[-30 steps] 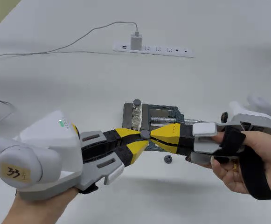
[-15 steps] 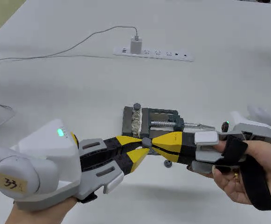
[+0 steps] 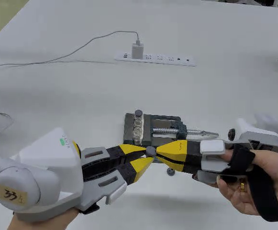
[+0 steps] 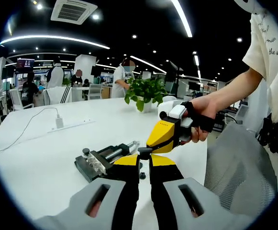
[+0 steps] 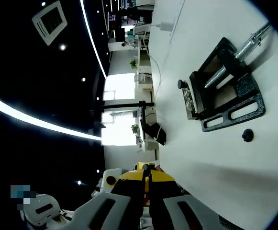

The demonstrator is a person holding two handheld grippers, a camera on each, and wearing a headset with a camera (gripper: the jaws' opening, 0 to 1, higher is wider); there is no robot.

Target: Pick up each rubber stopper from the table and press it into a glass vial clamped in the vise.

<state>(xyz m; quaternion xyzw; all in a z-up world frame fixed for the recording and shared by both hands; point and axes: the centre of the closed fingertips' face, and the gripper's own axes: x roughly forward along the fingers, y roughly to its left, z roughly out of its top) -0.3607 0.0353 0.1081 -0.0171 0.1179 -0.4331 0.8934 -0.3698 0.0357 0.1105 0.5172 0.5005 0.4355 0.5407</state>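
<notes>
The left gripper has black jaws with yellow wedge tips, set in pale grey slotted mounts. Behind them sits a bulky white housing. On top of the housing glows a small green light, and at the housing's rear a rounded cap carries a yellowish sticker with "33" written by hand. The right gripper has matching black-and-yellow jaws, a grey body and a white rounded casing. A wide black strap wraps the right hand, and one finger wears a gold-coloured ring. The person wears a white short-sleeved T-shirt with small dark lettering.
</notes>
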